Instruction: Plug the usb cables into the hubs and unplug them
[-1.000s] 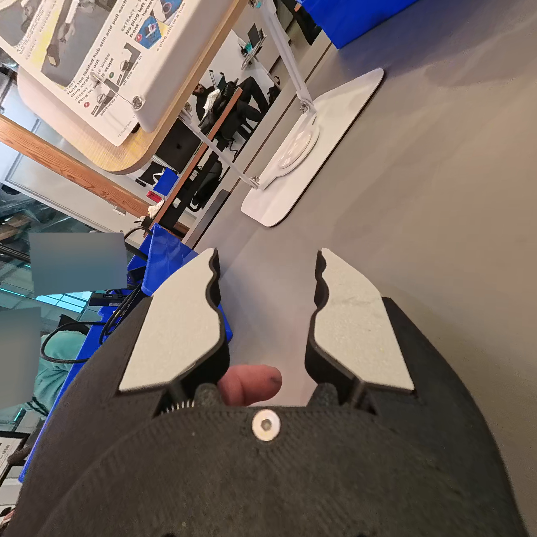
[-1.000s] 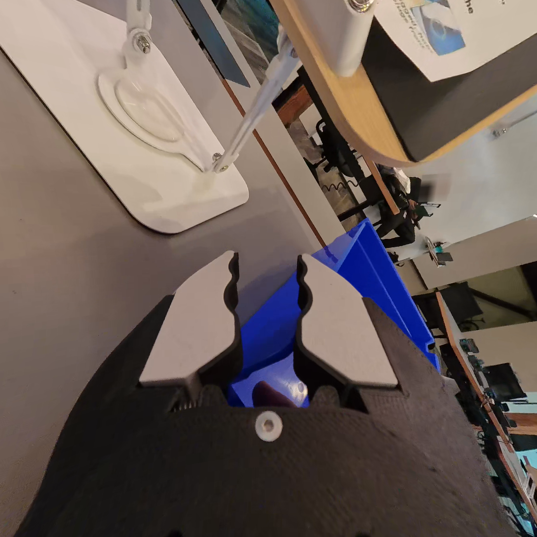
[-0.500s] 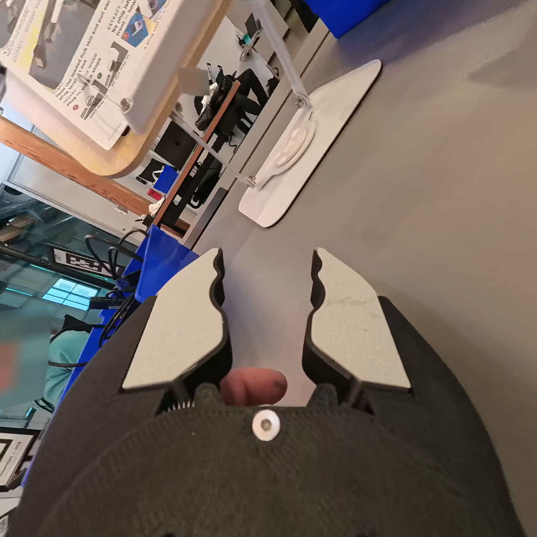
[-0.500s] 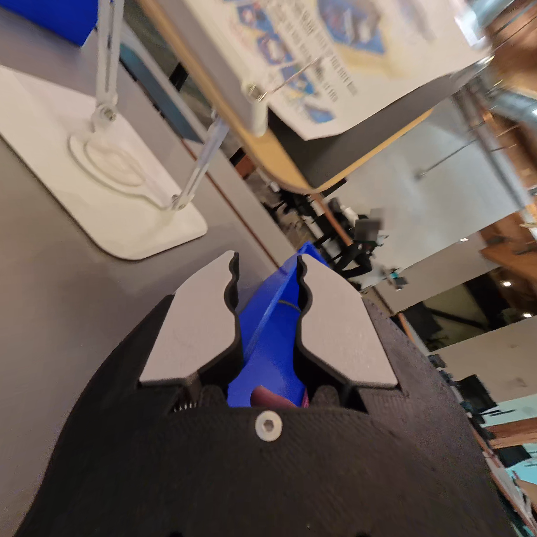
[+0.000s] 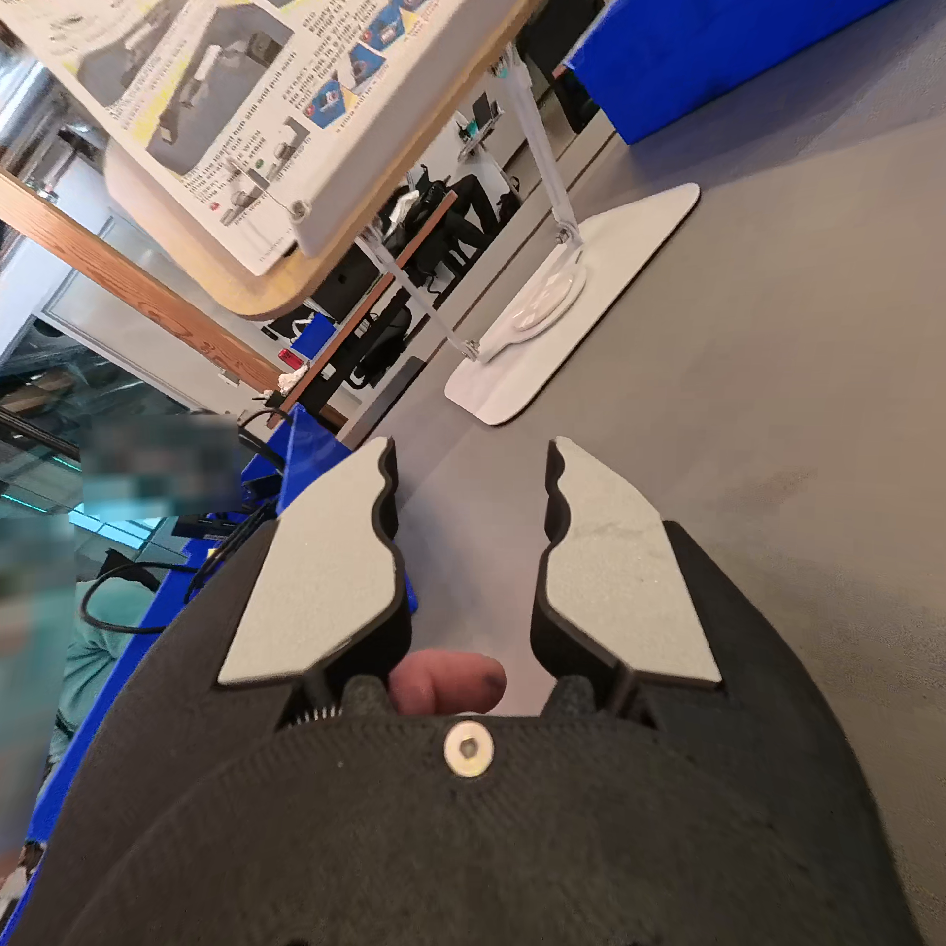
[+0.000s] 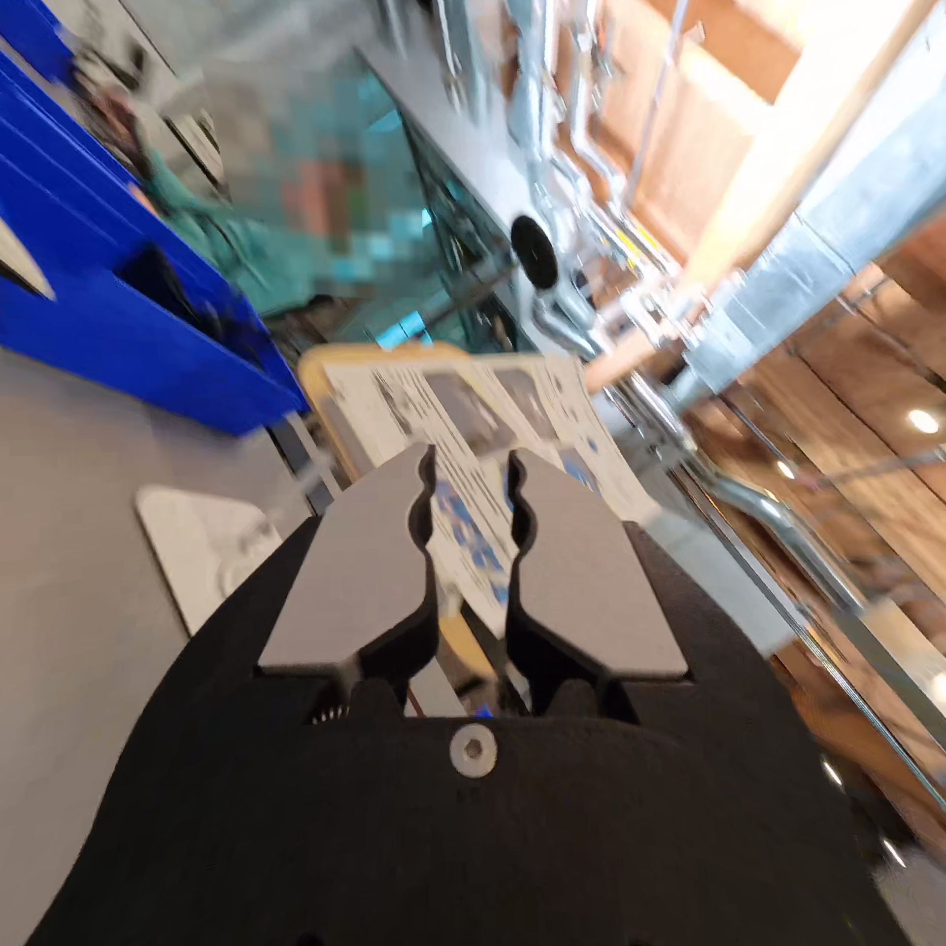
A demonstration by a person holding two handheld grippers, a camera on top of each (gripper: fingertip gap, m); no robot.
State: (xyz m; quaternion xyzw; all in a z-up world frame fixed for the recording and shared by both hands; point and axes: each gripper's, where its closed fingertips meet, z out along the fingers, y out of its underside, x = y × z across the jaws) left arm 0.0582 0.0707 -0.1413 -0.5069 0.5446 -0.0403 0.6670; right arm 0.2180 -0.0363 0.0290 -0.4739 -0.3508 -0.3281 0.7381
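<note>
left gripper [image 5: 470,460] spread wide above the grey table [image 5: 768,409], nothing between its grey pads [image 5: 327,578], only bare tabletop showing through the gap. just left of it, a blue bin [image 5: 307,450] with black usb cables [image 5: 128,578] looped over its edge and a dark hub [image 5: 205,527] lying inside. farther ahead, a white stand base [image 5: 588,317] resting flat, carrying a tilted instruction sheet [image 5: 230,102] on thin arms. second blue bin [image 5: 716,61] at the far right corner. right gripper [image 6: 471,460] tilted upward, view smeared by blur, fingers [image 6: 368,553] parted by a narrow gap with nothing pinched, pointing at the instruction sheet.
</note>
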